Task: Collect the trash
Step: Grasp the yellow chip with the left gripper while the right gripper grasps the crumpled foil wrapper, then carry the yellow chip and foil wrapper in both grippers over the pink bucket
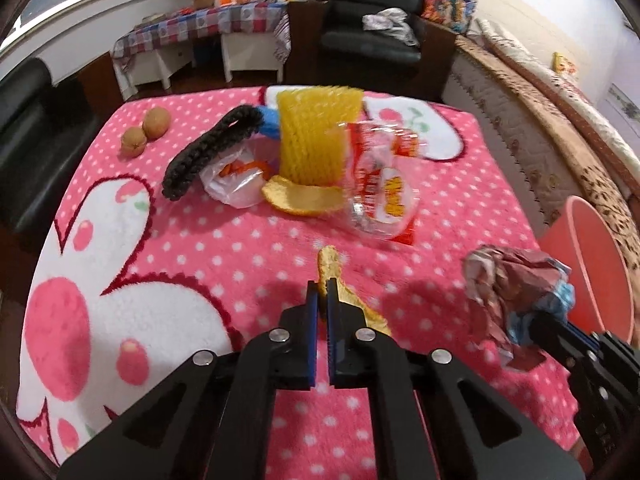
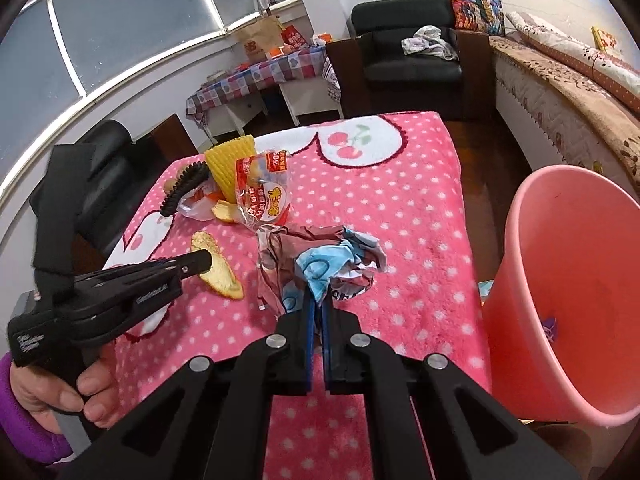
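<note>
The counter [image 1: 248,248] carries a pink dotted blanket. At its far left lie two brown round fruits [image 1: 146,132]. Next to them, a black braided strap [image 1: 208,148] rests on a clear plastic bag [image 1: 236,182], followed by a yellow foam net sleeve [image 1: 316,136] standing over a curved peel [image 1: 302,200], and a red-and-white snack wrapper [image 1: 380,184].

Near centre, the left gripper [image 1: 322,286] has its jaws closed on a second peel piece [image 1: 329,266], which lies on the blanket; the peel sits between the blue pads.

Further right, the right gripper [image 2: 318,298] has its jaws clamped narrow on a crumpled paper wad [image 2: 320,264], held just above the blanket. At the far right, beside the counter's edge, a pink bucket [image 2: 516,240] is tilted with its mouth toward the counter.
</note>
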Available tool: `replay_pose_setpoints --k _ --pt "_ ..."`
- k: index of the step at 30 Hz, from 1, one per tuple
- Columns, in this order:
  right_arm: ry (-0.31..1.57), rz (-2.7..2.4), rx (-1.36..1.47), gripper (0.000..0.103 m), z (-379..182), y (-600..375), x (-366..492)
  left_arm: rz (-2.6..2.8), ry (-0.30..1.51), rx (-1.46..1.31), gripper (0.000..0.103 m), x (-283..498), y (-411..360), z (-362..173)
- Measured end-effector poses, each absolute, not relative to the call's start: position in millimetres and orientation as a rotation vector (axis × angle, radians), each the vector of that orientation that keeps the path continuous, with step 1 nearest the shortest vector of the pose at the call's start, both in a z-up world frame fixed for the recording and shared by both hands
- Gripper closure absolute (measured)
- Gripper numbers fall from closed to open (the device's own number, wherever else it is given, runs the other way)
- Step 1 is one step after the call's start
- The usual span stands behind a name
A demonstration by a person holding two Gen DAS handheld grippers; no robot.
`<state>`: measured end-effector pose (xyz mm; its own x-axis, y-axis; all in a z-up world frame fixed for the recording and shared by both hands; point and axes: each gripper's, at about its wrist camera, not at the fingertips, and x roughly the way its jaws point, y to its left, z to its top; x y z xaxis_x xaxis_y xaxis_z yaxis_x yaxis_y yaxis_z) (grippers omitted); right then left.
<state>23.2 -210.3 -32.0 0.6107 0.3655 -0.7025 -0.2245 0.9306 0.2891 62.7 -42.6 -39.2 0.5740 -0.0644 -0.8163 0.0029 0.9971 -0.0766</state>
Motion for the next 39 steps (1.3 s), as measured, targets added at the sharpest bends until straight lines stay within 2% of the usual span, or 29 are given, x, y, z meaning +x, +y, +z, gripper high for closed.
replay_pose_setpoints --k 18,39 --pt "0.762 0.126 0.174 0.1 -5.1 -260.7 -13.0 -0.317 0.82 -0.001 0.1 33.9 -115.1 -10.5" --pt "0.737 -0.138 0.257 0.1 3.1 -360.6 -36.1 -0.55 0.805 0.095 0.1 43.6 -224.8 -3.9"
